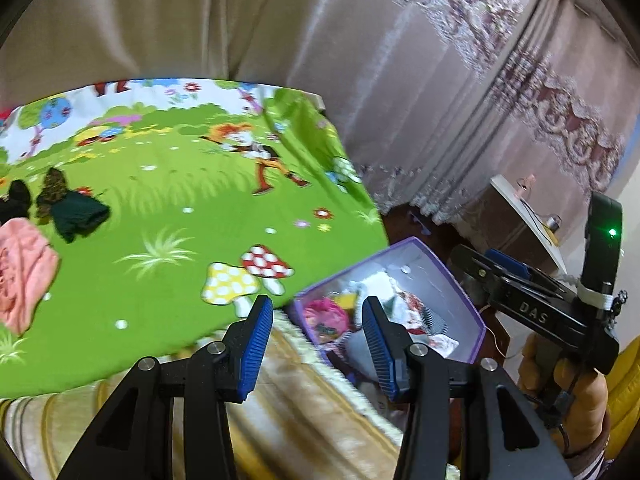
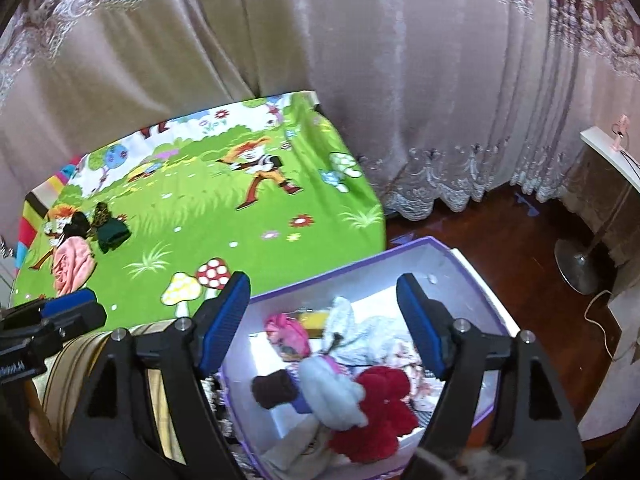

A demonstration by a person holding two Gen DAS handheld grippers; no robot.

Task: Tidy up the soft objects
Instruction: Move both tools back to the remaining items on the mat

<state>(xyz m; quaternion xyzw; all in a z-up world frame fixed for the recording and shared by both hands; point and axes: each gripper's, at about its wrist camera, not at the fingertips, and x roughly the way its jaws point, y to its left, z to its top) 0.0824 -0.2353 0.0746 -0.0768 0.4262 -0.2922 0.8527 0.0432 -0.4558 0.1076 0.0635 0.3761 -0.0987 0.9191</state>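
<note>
- Nearest the lens in the right wrist view, the right claw (image 2: 322, 320) stands wide, its blue pads (image 2: 224, 320) apart with nothing pressed between them; it hangs tilted downward over the purple box (image 2: 472, 416).
- Inside that box lies a jumble of soft things: a red plush piece (image 2: 380, 408), a pale blue-white bundle (image 2: 332, 396), a dark brown roll (image 2: 274, 390) and a pink item (image 2: 288, 330). Their outlines overlap, so which lies on which is hard to make out.
- Black claw arms cut off the box's near corner.
- From the left wrist view, the left claw (image 1: 318, 330) is parted about halfway and empty, angled down just left of the box (image 1: 472, 312), above a beige striped cover (image 1: 304, 408).
- On the box's right in that view, a hand (image 1: 576, 392) grips the other tool's handle; only fingers and a sleeve edge show.
- Left of the box spreads a green cartoon-printed sheet (image 1: 180, 208) carrying more soft things well apart from the box: a pink cloth (image 1: 24, 272), cut by the frame edge, and a dark green garment (image 1: 80, 214) whose long axis runs toward the sheet's far edge.
- Another black item (image 1: 16, 200) beside it is too blurred to name.
- Behind the box hangs a curtain (image 2: 400, 80).
</note>
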